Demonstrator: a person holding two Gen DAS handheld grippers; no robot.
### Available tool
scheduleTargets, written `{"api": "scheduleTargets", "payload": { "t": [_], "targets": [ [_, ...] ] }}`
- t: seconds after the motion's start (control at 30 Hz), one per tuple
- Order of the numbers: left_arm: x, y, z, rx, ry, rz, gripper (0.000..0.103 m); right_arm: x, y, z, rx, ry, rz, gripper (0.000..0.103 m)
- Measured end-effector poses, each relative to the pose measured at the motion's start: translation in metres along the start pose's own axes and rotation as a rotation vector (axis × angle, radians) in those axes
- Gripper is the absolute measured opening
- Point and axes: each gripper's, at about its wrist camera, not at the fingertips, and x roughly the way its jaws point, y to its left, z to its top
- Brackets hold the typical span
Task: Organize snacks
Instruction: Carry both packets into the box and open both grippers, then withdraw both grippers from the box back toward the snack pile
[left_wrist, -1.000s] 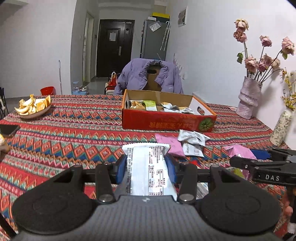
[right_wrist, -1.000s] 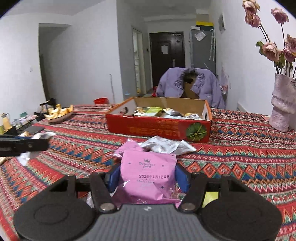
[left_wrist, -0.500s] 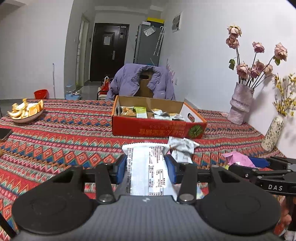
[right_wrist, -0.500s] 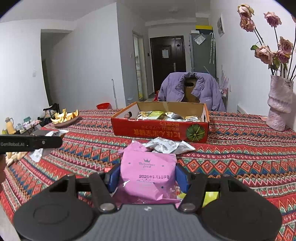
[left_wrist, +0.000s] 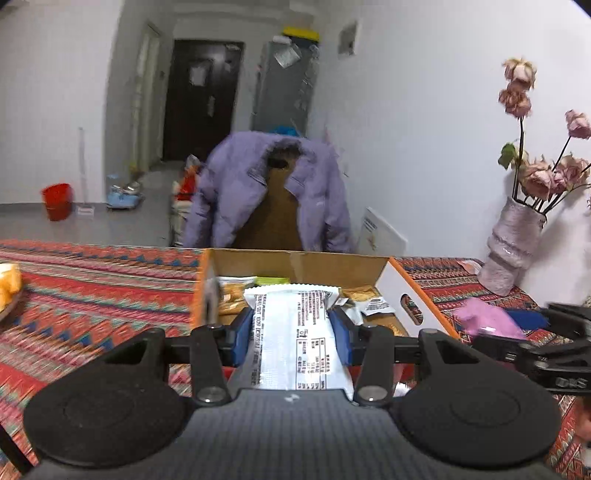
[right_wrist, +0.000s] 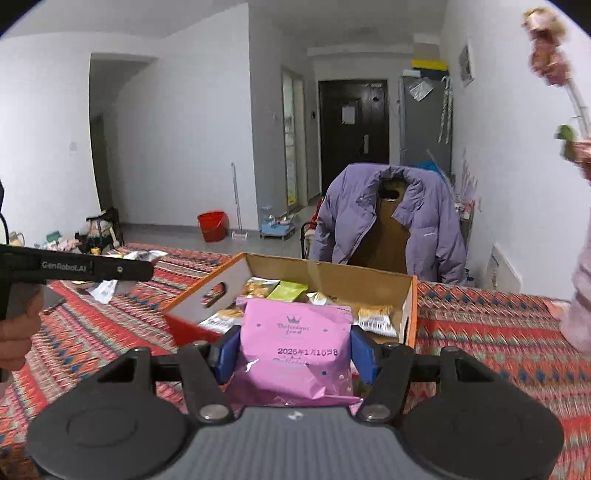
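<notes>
With the left gripper (left_wrist: 291, 339) clamped on a white printed snack packet (left_wrist: 295, 343) and the right gripper (right_wrist: 295, 350) clamped on a pink foil snack pouch (right_wrist: 295, 347), both above the open orange-sided cardboard box's (right_wrist: 406, 295) near edge, each should clear that edge, then release over a bare spot.

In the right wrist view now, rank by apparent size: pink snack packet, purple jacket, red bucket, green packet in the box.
1. purple jacket
2. pink snack packet, though nearness to the camera inflates it
3. green packet and red bucket look alike
</notes>
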Motion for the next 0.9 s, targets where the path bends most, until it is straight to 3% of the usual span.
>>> {"api": "scheduleTargets", "payload": {
  "t": [0.13, 0.33, 0.37, 0.43, 0.63, 0.8, 0.9],
  "targets": [
    [0.068, 0.005, 0.007, -0.020, 0.125, -0.008, 0.045, 0.067, -0.023, 0.021, -0.002, 0.067, -0.036, 0.061],
    [0.149, 0.016, -0.009, -0.061, 0.290, 0.106, 0.046, 0.155, -0.051, 0.020, -0.022, 0.188, -0.133, 0.061],
    [0.155, 0.017, -0.012, -0.069, 0.311, 0.093, 0.049, 0.166, -0.055, 0.017, -0.018, 0.209, -0.151, 0.062],
    [0.161, 0.018, -0.017, -0.084, 0.329, 0.067, 0.064, 0.179, -0.059, 0.012, -0.022, 0.229, -0.155, 0.062],
    [0.143, 0.020, -0.012, -0.050, 0.294, 0.040, 0.070, 0.161, -0.067, 0.017, 0.028, 0.170, -0.127, 0.068],
    [0.104, 0.016, 0.000, -0.008, 0.227, 0.046, 0.073, 0.123, -0.062, 0.031, 0.037, 0.144, -0.092, 0.069],
    [0.074, 0.014, 0.004, 0.026, 0.193, 0.057, 0.074, 0.088, -0.052, 0.034, 0.021, 0.121, -0.086, 0.074]
  ]
}}
